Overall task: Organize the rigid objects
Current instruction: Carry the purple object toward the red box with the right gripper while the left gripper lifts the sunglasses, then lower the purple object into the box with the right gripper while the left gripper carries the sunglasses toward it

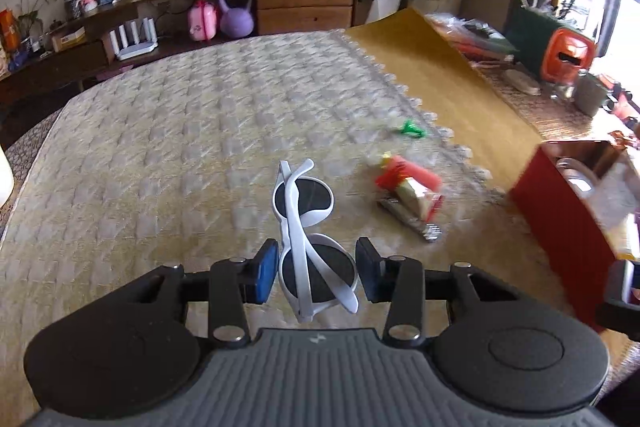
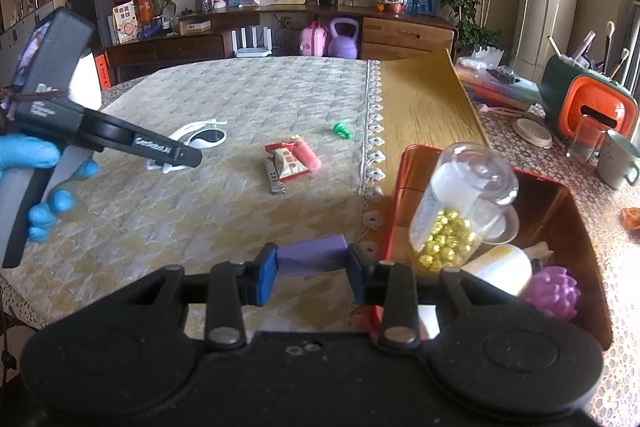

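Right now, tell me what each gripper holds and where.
Left gripper: white sunglasses, gripped across one lens. Right gripper: a purple block, gripped by its two ends.

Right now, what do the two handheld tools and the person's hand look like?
Both tools look alike: the left tool and right tool have black linkage arms with silver rivets, blue pads on black fingers, round black discs either side and a ribbed grey-black body. From the side, the left one shows white lettering and a pale handle. The hand holding it wears a blue glove.
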Motion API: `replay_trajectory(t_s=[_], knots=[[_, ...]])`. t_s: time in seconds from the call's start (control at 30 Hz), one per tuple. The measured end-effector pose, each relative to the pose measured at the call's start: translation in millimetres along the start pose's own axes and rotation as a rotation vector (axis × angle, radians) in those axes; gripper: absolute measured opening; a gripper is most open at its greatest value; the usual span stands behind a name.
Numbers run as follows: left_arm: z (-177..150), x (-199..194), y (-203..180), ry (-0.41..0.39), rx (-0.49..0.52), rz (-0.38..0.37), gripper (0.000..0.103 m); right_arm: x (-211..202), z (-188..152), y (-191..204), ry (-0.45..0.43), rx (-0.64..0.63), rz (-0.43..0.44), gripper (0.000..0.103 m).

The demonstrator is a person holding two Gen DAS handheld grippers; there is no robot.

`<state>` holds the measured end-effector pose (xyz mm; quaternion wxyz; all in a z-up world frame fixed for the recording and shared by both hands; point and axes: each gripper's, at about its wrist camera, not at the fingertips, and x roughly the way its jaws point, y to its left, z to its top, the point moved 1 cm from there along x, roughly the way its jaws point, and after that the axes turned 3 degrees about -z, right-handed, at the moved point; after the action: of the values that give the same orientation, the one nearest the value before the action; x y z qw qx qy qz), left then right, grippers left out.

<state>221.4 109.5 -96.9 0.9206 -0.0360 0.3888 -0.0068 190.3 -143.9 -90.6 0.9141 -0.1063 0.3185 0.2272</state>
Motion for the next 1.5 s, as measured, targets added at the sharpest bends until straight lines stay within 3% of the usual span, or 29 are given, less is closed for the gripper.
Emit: replay_trajectory(t_s=[0.6,0.63,0.67,0.73,0.93,1.2,1.33,1.5], knots=[[15.9,-75.7,-90.3,-0.087,0.083,-0.216,0.041,-50.5,-8.9,-45.0,-0.043,0.023,-0.085,0.036],[18.4,-77.7,-96.4,-0.095,0.091,-0.226,0.031,-51.2,-9.5,-48.4,-0.042,0.027,-0.092,0.036],[21.0,-78.8,-102.0,-0.097,0.102,-0.233,0.031,-51.9,-9.9,-51.9,-0.041,0.029,-0.101,0.036],[27.6,-79.7,-113.1,-0.100,0.110,-0.254,0.019,-52.5,-11.2,-57.5,-0.039,0.032,-0.115,0.036],[39.5,-67.4,-135.4,-0.107,0.152,-0.256,0.018,-51.2,-16.7,-75.6,-0.029,0.058,-0.155,0.036],[21.5,-48.4,-113.7,-0.029,0.117,-0.211,0.018,-39.6,-16.7,-94.0,-0.012,0.080,-0.180,0.036],[9.4,-52.6,-111.3,0.026,0.147,-0.270,0.018,-28.6,-14.8,-98.4,0.001,0.072,-0.201,0.036],[-20.8,-60.6,-110.6,0.122,0.159,-0.285,0.018,-26.4,-17.3,-100.7,0.006,0.069,-0.203,0.036]])
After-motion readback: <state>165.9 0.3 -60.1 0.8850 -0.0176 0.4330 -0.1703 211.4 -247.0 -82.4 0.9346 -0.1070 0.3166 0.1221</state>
